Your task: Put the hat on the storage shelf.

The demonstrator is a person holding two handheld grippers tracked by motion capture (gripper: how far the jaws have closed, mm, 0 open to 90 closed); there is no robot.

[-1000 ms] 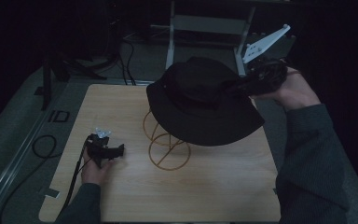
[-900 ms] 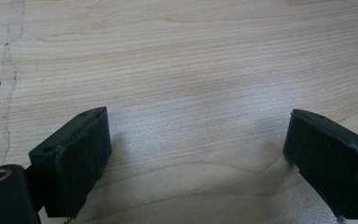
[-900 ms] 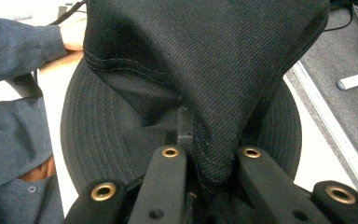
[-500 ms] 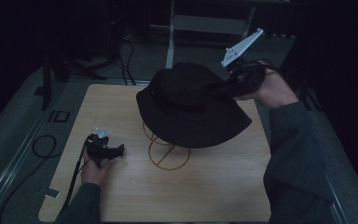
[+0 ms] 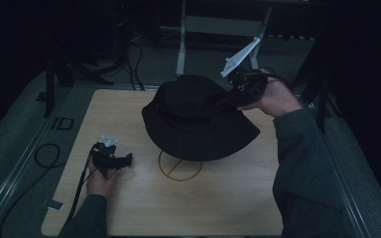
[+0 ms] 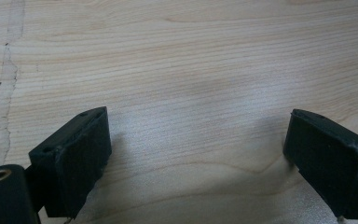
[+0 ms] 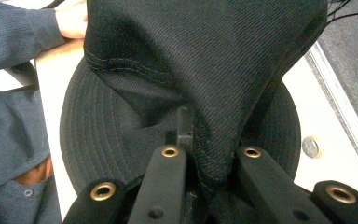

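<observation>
Right gripper point(image 7: 200, 158) pinching a fold of the black hat point(image 5: 198, 116), jaws pressed together on the fabric near the crown. Hat held above the bench point(image 5: 238, 198), brim spread over a wire stand point(image 5: 179, 166); hard to tell in the dim high view whether crown rests on the stand yet. Small coin-like disc point(image 7: 311, 147) on the bench beside the brim. Left gripper point(image 6: 196, 163) well apart at the near left, jaws spread wide, nothing between them, resting low over bare wood.
</observation>
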